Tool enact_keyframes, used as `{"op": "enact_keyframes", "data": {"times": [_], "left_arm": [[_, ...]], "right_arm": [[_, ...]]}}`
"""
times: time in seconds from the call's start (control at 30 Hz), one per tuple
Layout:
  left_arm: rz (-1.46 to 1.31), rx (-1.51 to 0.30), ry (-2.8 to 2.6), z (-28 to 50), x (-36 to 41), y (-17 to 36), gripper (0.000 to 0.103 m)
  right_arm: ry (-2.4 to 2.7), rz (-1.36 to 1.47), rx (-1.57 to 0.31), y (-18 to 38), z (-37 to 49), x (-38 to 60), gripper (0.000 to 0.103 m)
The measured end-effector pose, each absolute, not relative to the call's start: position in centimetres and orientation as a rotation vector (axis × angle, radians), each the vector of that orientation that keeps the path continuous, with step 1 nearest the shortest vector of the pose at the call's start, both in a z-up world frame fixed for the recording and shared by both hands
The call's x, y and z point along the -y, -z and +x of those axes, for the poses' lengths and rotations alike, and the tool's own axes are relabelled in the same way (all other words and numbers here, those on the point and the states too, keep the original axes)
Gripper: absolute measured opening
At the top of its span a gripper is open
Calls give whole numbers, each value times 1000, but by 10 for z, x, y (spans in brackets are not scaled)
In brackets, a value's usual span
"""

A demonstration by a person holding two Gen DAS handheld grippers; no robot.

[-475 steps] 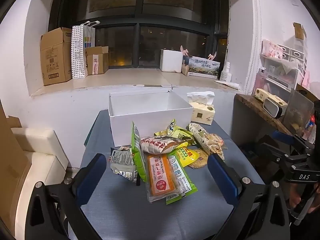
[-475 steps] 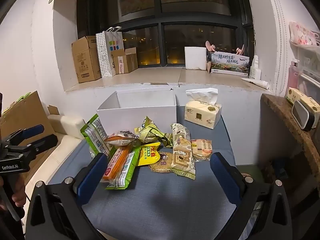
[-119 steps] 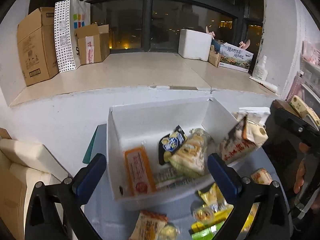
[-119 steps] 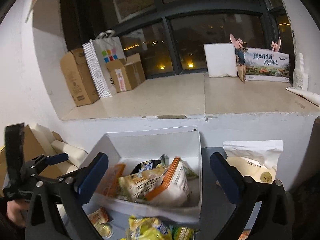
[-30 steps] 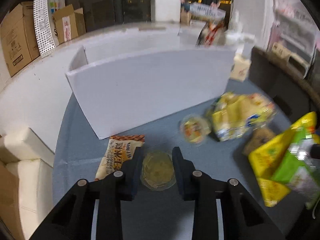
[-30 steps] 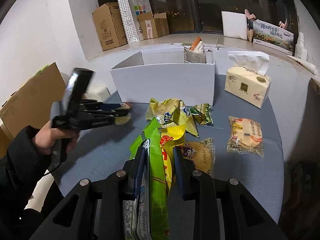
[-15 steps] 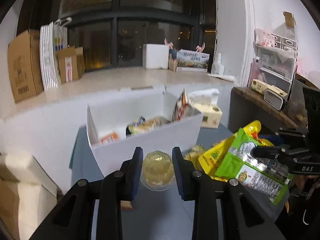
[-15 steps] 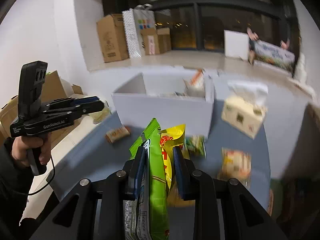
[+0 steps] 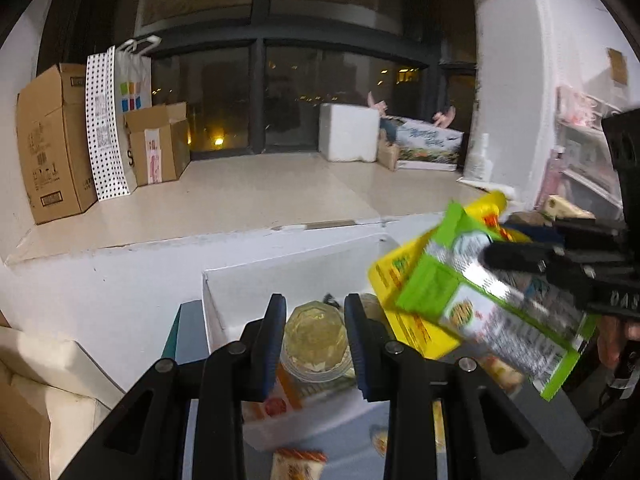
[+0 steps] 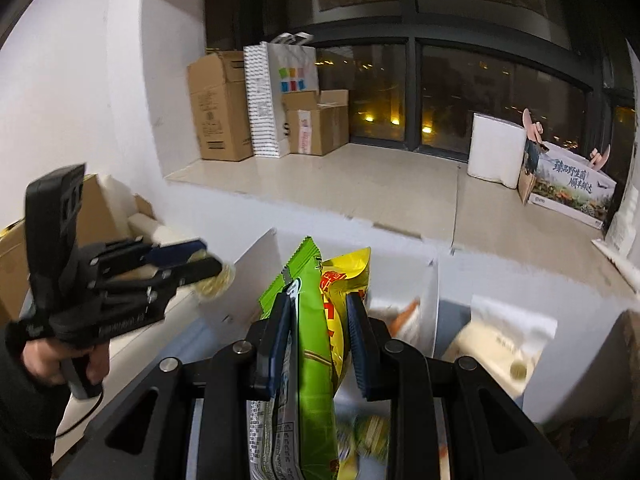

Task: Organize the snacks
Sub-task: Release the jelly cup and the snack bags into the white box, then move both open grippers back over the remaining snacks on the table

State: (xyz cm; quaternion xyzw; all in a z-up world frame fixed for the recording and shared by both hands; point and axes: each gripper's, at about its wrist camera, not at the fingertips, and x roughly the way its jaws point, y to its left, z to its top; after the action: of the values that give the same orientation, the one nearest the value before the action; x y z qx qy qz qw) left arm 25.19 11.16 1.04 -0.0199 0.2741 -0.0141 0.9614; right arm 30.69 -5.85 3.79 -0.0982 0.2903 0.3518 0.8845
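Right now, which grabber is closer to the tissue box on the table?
Right. The right gripper, holding green and yellow snack packets, hangs near the tissue box. The left gripper, clamping a jelly cup, is beyond the white box's far end.

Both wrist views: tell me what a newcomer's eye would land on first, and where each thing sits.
The bright green packet and yellow packet, pinched together upright in the right claw, fill the middle of the right wrist view. In the left wrist view the left claw grips a clear jelly cup over the open white box, with the packets tilted in from the right. Behind, a dark window spans a pale ledge with cardboard boxes at its left.
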Motion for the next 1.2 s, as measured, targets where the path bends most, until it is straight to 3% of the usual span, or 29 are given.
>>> {"op": "enact_keyframes", "data": {"times": [0.27, 0.3, 0.33, 0.37, 0.4, 0.43, 0.47, 0.9, 1.2], "left_arm": [[-23, -651, -31, 305, -126, 19, 36], [-30, -679, -53, 310, -130, 24, 39], [-40, -713, -69, 314, -133, 28, 59], [-52, -733, -77, 316, -136, 30, 71], [-78, -737, -94, 314, -140, 33, 93], [-88, -725, -96, 312, -142, 33, 103], [-94, -705, -92, 307, -143, 33, 103], [-94, -730, -50, 263, -123, 30, 103], [-85, -701, 35, 164, -103, 40, 103]], "right_arm": [[-670, -201, -697, -11, 382, 17, 32], [-663, -206, -694, -9, 385, 16, 35], [-639, -211, -696, -5, 392, 14, 37], [-616, -203, -696, -4, 395, 15, 53], [-605, -181, -694, -3, 398, 18, 85], [-621, -137, -691, -2, 400, 24, 99], [-636, -108, -687, -2, 399, 27, 103], [-630, -46, -636, -6, 360, 71, 103], [-630, 52, -582, 14, 274, 169, 103]]}}
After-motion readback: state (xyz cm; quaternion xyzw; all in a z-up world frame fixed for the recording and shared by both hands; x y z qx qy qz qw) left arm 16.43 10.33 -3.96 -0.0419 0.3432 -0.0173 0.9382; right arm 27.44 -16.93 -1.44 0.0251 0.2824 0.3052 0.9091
